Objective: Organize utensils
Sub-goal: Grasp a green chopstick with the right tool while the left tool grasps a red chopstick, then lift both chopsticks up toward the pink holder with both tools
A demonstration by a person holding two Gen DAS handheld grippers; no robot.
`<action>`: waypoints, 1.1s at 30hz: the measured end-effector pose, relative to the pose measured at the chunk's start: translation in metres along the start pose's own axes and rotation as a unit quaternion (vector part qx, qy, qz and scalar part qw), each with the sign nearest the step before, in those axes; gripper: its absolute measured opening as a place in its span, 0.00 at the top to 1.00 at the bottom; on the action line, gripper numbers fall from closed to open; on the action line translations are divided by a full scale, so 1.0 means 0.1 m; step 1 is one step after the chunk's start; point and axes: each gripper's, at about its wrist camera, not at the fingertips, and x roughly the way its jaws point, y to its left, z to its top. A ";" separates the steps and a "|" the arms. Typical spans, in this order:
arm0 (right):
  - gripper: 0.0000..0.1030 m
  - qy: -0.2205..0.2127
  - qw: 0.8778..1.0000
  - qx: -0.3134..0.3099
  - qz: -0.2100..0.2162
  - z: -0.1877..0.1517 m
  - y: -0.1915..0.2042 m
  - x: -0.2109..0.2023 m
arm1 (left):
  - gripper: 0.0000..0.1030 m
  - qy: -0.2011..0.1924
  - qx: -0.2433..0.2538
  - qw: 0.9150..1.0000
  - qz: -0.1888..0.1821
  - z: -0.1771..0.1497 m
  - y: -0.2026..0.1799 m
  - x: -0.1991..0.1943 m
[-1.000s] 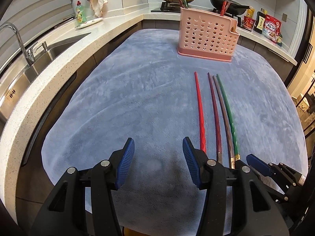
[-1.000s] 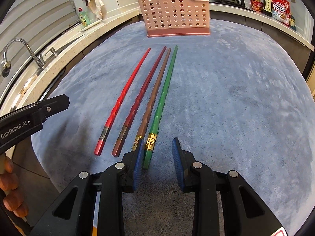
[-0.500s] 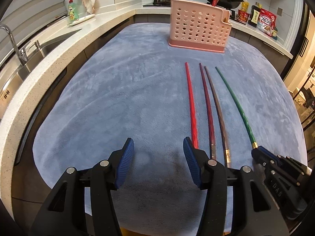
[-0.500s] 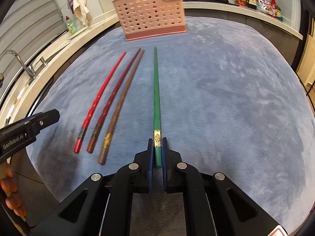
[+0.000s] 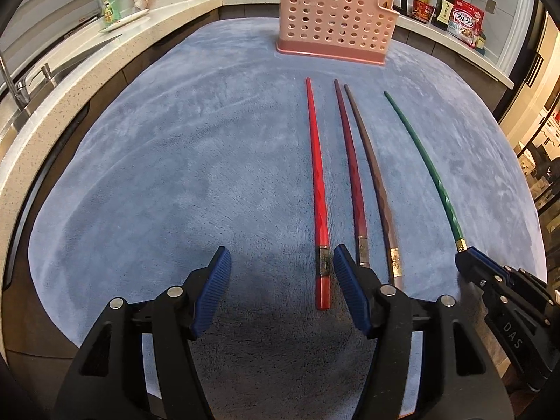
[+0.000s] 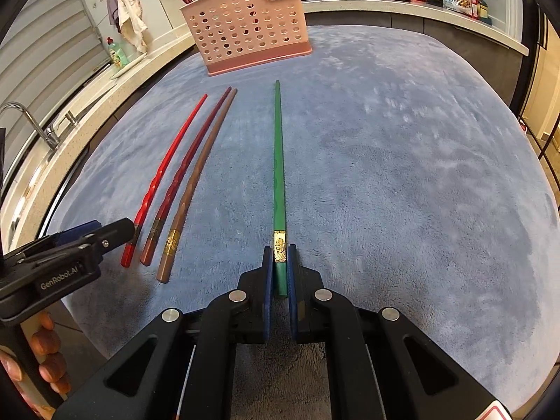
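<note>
My right claw [image 6: 279,273] is closed on the thick end of the green chopstick [image 6: 279,161], just behind its gold band. The stick points straight up the frame toward the pink utensil basket [image 6: 245,35] in the upper middle. I cannot tell for sure if its tip is lifted or rests on the blue cloth [image 6: 402,175] that covers the worktop.

My left claw [image 5: 281,287] is wide open and holds nothing. The butt of the red chopstick [image 5: 319,182] lies between its fingers, near the right one.

Three sticks are left on the cloth, in the left part of the right wrist view: the red one, the dark red chopstick [image 6: 189,171] and the brown chopstick [image 6: 196,178], side by side and close together. The green one is well apart from them.

The basket already holds some chopsticks; their ends stick out at its top. So I judge the task is partly done: one stick is gripped and must go into the basket, then three more remain.
</note>
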 end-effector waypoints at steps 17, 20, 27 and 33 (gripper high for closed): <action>0.94 -0.002 1.000 -0.004 -0.002 -0.01 0.01 0.00 | 0.78 0.003 0.004 1.000 0.007 -0.02 0.02 0.05; 0.94 -0.002 1.000 -0.004 -0.001 -0.01 0.01 -0.01 | 0.89 0.005 0.003 1.000 0.002 -0.01 0.04 0.04; 0.94 -0.007 1.000 0.006 0.005 0.03 -0.06 -0.13 | 0.90 0.010 -0.001 1.000 -0.007 0.02 0.07 0.00; 0.93 -0.031 0.999 0.012 0.011 0.15 -0.11 -0.37 | 0.91 -0.006 -0.006 1.000 -0.014 0.11 0.10 -0.19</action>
